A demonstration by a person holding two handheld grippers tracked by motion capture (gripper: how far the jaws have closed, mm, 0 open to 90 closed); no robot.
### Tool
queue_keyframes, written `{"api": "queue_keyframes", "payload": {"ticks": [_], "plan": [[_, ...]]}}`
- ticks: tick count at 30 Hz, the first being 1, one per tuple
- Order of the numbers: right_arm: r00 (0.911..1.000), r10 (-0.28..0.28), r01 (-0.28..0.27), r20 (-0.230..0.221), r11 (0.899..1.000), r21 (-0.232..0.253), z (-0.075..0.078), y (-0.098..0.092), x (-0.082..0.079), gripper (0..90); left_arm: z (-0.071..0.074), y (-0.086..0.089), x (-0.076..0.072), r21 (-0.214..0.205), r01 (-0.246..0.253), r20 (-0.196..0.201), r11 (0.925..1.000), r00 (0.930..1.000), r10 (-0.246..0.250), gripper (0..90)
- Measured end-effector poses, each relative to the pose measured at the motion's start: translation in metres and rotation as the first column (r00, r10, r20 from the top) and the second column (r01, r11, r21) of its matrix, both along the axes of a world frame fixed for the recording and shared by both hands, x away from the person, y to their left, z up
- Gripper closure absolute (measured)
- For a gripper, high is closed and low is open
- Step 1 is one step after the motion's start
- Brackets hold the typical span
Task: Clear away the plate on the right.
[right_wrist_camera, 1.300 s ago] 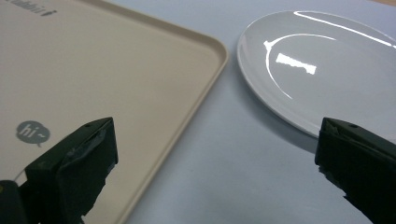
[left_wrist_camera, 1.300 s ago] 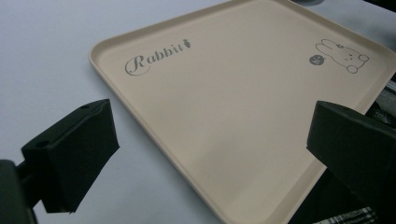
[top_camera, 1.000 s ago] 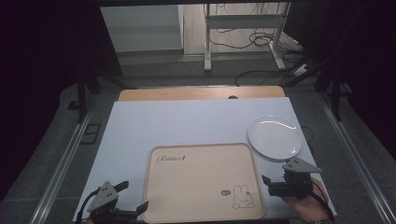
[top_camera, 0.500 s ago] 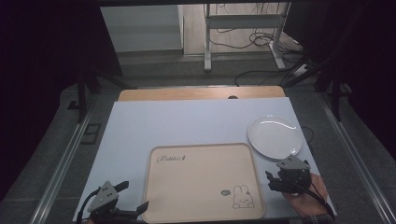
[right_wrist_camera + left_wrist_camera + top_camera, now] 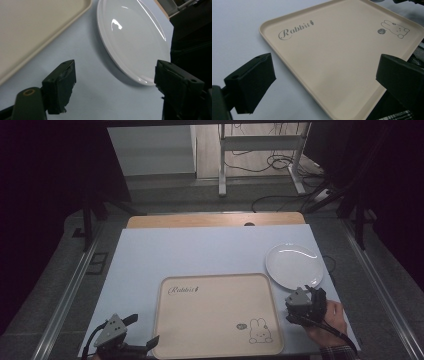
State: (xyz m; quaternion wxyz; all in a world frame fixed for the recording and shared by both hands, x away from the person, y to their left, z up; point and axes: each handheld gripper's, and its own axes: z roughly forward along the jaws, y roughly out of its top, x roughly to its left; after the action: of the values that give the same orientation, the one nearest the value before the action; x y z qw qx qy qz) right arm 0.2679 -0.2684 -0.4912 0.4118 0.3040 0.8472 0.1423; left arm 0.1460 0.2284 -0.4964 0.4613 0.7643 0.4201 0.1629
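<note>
so the worktop [image 5: 200, 250] is a pale blue-white sheet, and the biggest thing on it is the beige tray [image 5: 217, 312] with "rabbit" lettering and a little bunny print, lying flat at the near edge, long side running left to right. nothing sits in it

next down is the white plate [image 5: 294, 265], flat on the worktop just past the tray's far right corner, very close to the tray rim, though i can't tell if they actually touch. that's the thing the work seems to be about, since the right gripper [image 5: 304, 301] sits near the plate's closest edge, jaws spread wide and holding nothing. in the right gripper view the plate [image 5: 135, 37] lies straight ahead between and beyond the two jaws, with bare worktop in the gap, and the tray's edge [image 5: 42, 25] off to the left. a round plate has no long axis to fuss over, so my guess is it's just a matter of going forward and catching the near rim, which is thin and low, so a slip looks possible

the left gripper [image 5: 132, 340] is down at the tray's near left corner, well apart from the plate, jaws also wide and empty, looking across the tray [image 5: 342, 57]. the right hand [image 5: 330, 317] is clearly the nearer one, and nothing stands in the way
</note>
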Motion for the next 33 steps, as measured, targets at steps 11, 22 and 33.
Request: {"api": "queue_keyframes", "payload": {"ticks": [11,22,33], "plan": [[0.9937,0.076,-0.053,0.082,0.965,-0.258,-0.011,0.011,0.002,28.3,0.0,0.0,0.0,0.001,0.001,0.0,1.0,1.0,-0.001,2.2],[0.9889,0.122,-0.074,0.086,0.902,-0.425,-0.028,0.022,0.006,31.4,0.0,0.0,0.0,0.001,0.002,0.001,1.0,1.0,-0.002,2.2],[0.9781,0.19,-0.109,0.085,0.815,-0.569,-0.042,0.029,0.013,41.5,0.0,0.0,0.0,0.0,0.003,0.0,1.0,1.0,-0.003,2.2]]}}
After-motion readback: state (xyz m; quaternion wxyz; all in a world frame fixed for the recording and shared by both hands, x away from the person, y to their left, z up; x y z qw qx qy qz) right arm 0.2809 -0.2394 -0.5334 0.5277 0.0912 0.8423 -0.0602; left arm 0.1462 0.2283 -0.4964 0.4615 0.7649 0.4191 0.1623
